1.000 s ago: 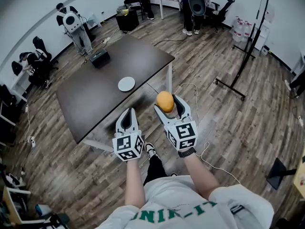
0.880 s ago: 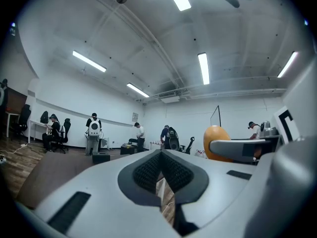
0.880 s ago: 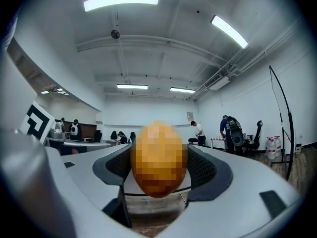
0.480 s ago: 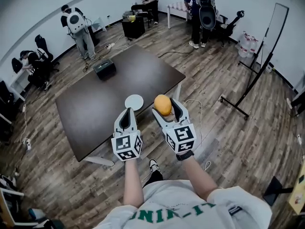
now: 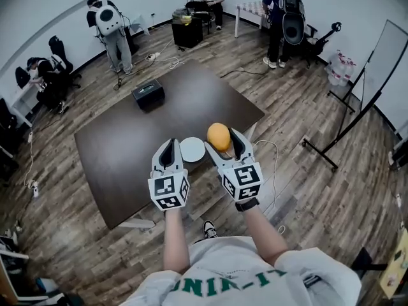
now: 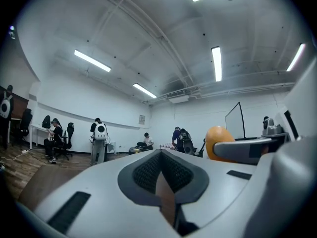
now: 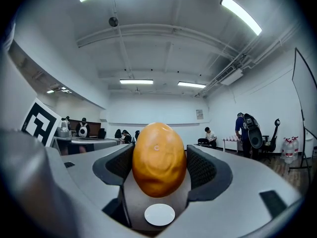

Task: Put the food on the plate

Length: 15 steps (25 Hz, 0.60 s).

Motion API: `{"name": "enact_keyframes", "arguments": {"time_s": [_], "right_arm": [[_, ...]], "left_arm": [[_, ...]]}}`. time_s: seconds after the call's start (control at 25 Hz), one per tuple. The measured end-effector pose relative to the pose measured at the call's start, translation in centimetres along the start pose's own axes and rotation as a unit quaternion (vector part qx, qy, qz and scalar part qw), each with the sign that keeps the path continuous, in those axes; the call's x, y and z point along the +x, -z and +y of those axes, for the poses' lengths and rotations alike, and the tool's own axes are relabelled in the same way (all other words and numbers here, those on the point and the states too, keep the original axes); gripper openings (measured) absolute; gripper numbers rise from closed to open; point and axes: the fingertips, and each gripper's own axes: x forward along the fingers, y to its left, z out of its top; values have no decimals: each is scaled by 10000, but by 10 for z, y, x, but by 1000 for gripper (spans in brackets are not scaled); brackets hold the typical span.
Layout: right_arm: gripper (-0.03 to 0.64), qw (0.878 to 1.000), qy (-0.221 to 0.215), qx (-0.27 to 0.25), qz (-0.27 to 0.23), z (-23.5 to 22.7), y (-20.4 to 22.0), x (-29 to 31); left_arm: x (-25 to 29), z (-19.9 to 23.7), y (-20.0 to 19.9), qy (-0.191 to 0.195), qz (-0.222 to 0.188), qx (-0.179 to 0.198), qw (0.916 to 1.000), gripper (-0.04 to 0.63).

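The person wore a white short-sleeved T-shirt [image 5: 268,274] with green block lettering [image 5: 223,285] across the chest, and a black shoe [image 5: 208,229] with white trim. The left gripper [image 5: 169,143] and the right gripper [image 5: 222,139] shared one build: smooth light-grey shells tapering to rounded tips, with dark slots in the shells. Their inner pads [image 7: 202,167] were black and finely ribbed. Each carried a white cube [image 5: 169,192] at its rear, printed with black square markers.

Forearms [image 5: 173,238] extended; left tool [image 5: 169,146] closed, empty; right tool [image 5: 222,140] grips orange food [image 5: 218,135].
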Motion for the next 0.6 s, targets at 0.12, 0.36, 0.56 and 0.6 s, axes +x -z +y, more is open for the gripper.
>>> {"name": "enact_keyframes", "arguments": {"time_s": [0.12, 0.36, 0.56, 0.6], "right_arm": [[337, 9997, -163, -146, 112, -1, 4, 33], [337, 9968, -613, -337, 392, 4, 15, 82], [337, 9948, -794, -261, 581, -10, 30, 123], [337, 9943, -845, -266, 598, -14, 32, 130]], "left_arm": [[24, 15, 3, 39, 49, 9, 10000, 12], [51, 45, 13, -32, 143, -50, 9999, 12], [81, 64, 21, -218, 285, 214, 9991, 12], [87, 66, 21, -242, 287, 221, 9991, 12]]}}
